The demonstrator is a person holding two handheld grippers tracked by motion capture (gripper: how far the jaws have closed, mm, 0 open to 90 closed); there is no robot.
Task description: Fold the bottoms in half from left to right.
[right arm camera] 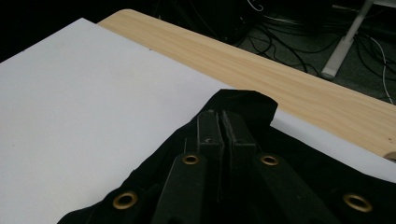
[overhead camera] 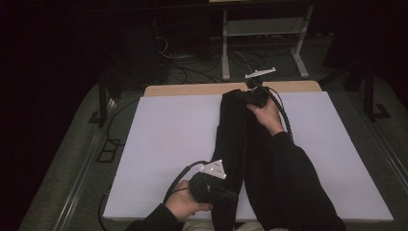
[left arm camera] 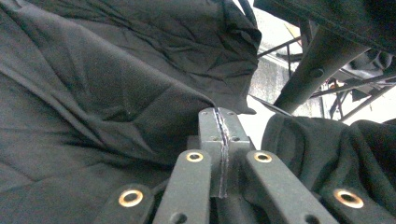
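dark floor with cables surrounds one white board [overhead camera: 163, 144] on a wooden table [overhead camera: 192, 89]. one black garment [overhead camera: 233, 139] stretches near to far; left gripper [overhead camera: 226, 194] and right gripper [overhead camera: 247, 95] each clamp it.

- no words, labels, brands, numbers or signs can be read anywhere.
- nothing is written on the black cloth [overhead camera: 231, 139] or the white sheet [overhead camera: 163, 139].

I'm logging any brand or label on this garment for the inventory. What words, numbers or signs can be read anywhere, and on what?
None: no readable text in any view.
black garment: plain cloth, no tag or print showing.
white board: blank.
left gripper and right gripper: no markings legible.
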